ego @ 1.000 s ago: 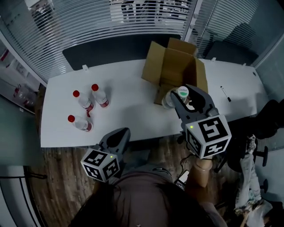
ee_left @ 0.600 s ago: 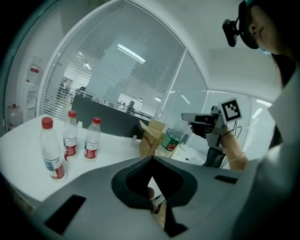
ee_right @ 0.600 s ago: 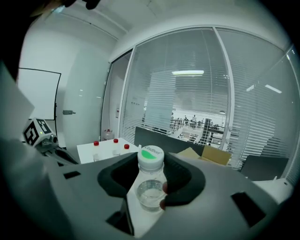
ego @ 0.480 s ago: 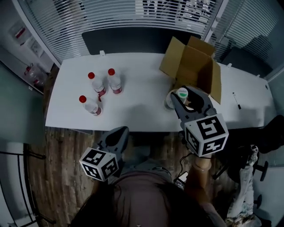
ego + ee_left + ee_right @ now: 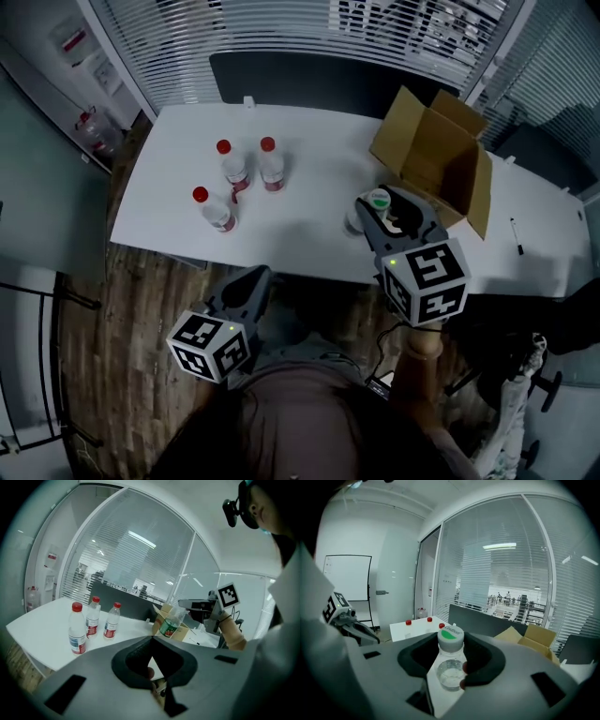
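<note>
moved a little away from the cardboard box, the green-capped bottle hangs over the white table, clamped just under its cap by the right gripper. better to keep this squeeze steady and the bottle level. the left gripper is closed on nothing, below the table edge.

Three water bottles stand clustered on the table's left half; an open cardboard box sits at right, a pen beyond; a fourth bottle sits between the right gripper's jaws, before the box
</note>
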`<state>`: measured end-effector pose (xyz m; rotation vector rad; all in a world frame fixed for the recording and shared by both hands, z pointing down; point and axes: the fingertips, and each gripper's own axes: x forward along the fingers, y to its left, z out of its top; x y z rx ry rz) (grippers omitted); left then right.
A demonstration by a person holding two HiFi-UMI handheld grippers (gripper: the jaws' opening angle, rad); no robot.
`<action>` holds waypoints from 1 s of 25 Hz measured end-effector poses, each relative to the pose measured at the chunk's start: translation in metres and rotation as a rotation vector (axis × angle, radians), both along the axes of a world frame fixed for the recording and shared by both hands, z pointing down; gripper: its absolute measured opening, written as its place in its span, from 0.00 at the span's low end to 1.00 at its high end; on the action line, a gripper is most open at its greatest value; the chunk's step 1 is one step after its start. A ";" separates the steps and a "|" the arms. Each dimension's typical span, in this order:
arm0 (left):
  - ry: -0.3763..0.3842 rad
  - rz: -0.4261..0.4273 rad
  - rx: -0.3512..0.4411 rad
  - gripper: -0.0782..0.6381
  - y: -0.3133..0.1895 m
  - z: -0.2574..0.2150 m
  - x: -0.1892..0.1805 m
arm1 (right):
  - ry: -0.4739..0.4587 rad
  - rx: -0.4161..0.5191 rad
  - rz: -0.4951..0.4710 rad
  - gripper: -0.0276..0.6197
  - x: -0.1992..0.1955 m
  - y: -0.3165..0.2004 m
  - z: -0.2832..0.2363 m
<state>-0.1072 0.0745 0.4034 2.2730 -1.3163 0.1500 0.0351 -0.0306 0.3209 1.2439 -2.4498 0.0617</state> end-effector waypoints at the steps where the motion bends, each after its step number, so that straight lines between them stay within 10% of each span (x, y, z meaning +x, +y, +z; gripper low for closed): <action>1: 0.000 -0.009 0.000 0.12 0.000 0.000 -0.004 | 0.001 -0.003 -0.007 0.32 -0.005 -0.002 0.002; 25: 0.003 0.022 0.015 0.12 -0.057 -0.015 -0.130 | -0.020 -0.091 -0.026 0.32 -0.153 -0.049 0.068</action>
